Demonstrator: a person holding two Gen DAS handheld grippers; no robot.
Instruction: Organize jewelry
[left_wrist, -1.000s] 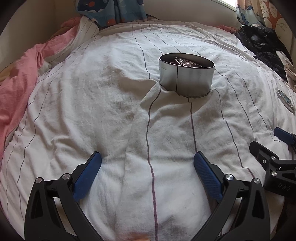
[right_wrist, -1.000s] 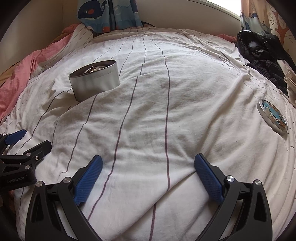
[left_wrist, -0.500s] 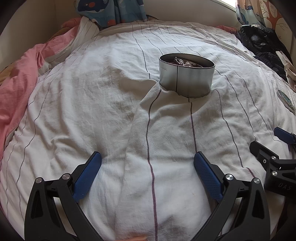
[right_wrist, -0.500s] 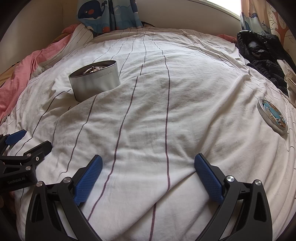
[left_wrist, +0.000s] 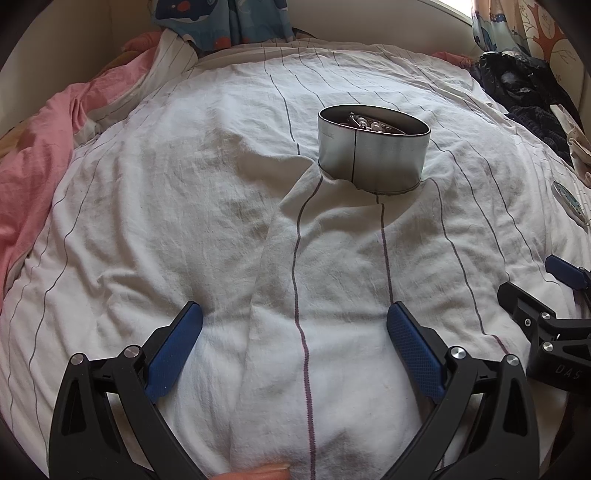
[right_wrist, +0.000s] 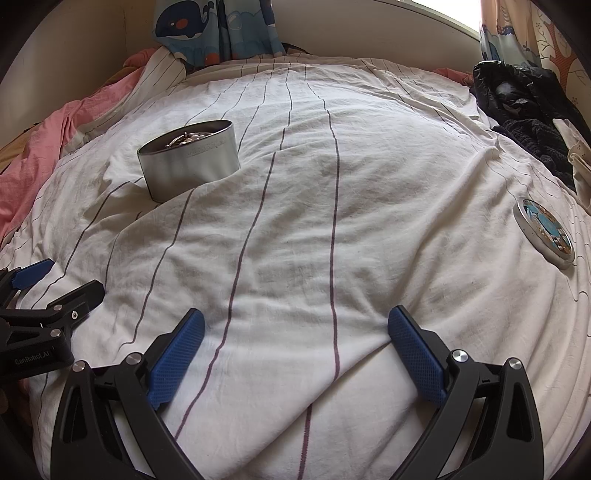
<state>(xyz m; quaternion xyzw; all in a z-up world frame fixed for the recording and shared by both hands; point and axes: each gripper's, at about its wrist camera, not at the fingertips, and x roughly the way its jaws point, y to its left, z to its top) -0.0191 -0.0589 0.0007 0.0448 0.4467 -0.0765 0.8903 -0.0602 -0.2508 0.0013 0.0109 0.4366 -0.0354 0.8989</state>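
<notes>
Your left gripper (left_wrist: 293, 328) sits low over the sheet (left_wrist: 207, 206), jaws wide apart, nothing between them. Your right gripper (right_wrist: 295, 334) is the same: jaws spread, empty. The tin (left_wrist: 373, 153) stands upright at 1 o'clock from your left gripper and 11 o'clock from your right, well ahead of both, open-topped, with jewelry (left_wrist: 369, 123) inside. The lid (right_wrist: 546, 230) lies flat on the sheet at 2 o'clock from your right gripper, well apart from the tin.

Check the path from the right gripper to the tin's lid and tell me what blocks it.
Nothing visible blocks it. The right gripper is open, and only bare striped sheet lies between it and the lid at far right. The tin sits off to the left.
</notes>
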